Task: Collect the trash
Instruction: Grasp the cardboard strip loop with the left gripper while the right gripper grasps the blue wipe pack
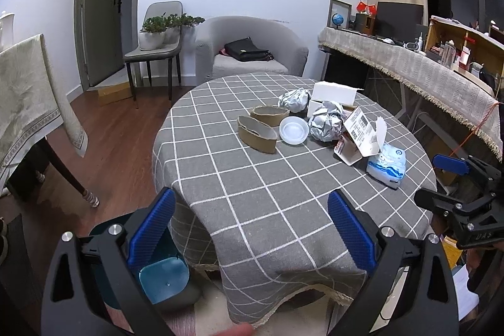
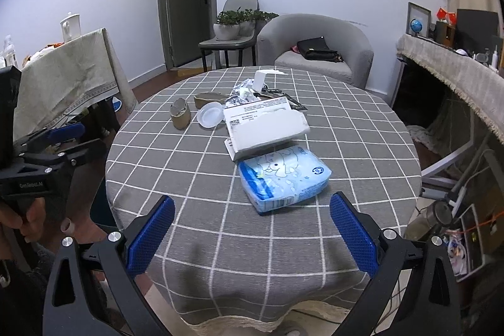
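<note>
My left gripper (image 1: 250,229) & right gripper (image 2: 252,230), jaws apart, hover at worktop (image 2: 362,128) edge; tissue pack (image 2: 283,178), foil balls (image 1: 326,122), cardboard rings (image 1: 256,134) scattered.

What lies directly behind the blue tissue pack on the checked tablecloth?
An opened white cardboard box touches the blue tissue pack at its back edge. The box hides whatever lies under it.
</note>
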Tool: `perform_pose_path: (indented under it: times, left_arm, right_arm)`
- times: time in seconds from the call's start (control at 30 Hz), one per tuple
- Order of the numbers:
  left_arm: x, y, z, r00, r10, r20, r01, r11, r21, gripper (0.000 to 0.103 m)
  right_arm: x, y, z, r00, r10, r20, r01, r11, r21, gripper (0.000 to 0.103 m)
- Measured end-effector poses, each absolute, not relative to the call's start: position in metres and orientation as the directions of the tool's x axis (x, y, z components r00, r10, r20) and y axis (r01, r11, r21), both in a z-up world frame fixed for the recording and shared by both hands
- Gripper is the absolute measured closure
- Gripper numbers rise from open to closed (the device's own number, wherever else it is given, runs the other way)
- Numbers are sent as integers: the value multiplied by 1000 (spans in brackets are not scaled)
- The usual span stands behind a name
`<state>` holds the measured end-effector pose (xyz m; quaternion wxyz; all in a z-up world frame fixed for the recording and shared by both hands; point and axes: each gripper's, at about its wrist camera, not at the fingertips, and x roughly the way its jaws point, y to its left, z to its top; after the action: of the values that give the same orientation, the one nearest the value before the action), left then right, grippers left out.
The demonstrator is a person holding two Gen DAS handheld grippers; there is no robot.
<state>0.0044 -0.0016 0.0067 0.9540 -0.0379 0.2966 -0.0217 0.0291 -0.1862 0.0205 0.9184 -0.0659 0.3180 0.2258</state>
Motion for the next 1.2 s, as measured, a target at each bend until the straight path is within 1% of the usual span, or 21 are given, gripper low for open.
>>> perform_pose_path:
  times: [0.1,0.2,0.27,0.3,0.33,0.5,0.6,0.67,0.73,0.97,1.03,1.2]
  left_arm:
    - [14,-2,4,807,-120,-579,45,989,-142,4]
    - [22,-3,5,810,-134,-571,54,986,-155,6]
    - [29,-6,5,809,-137,-571,62,987,-149,10]
    - [33,-8,4,806,-139,-576,68,987,-143,18]
    - [36,-9,3,802,-140,-581,72,988,-139,23]
    - [58,-13,-4,782,-156,-604,76,985,-156,27]
    - [70,-17,-7,772,-142,-619,72,988,-137,34]
    - [78,-18,-9,770,-119,-627,57,991,-119,35]
    - [87,-17,-11,767,-105,-633,39,992,-116,39]
    - [113,-14,-18,742,-88,-664,6,992,-124,41]
    - [121,-11,-21,732,-86,-675,-10,991,-137,43]
    - [132,-5,-21,729,-93,-679,-23,987,-160,44]
  right_arm:
    - [34,-192,19,696,369,-616,-461,888,11,3]
    - [41,-198,15,683,381,-623,-472,881,21,3]
    - [45,-201,10,671,389,-631,-483,875,26,3]
    - [48,-201,9,665,392,-636,-490,872,25,3]
    - [49,-201,8,660,393,-640,-495,868,23,3]
    - [62,-200,2,638,398,-659,-519,855,13,3]
    - [69,-201,-1,629,401,-666,-528,849,12,3]
    - [73,-202,-2,627,402,-667,-534,846,8,3]
    - [77,-204,-2,626,408,-665,-536,844,14,3]
    - [92,-209,-4,607,433,-666,-564,826,23,3]
    - [96,-208,-5,601,440,-668,-572,820,25,3]
    - [103,-201,-9,580,451,-678,-599,800,20,7]
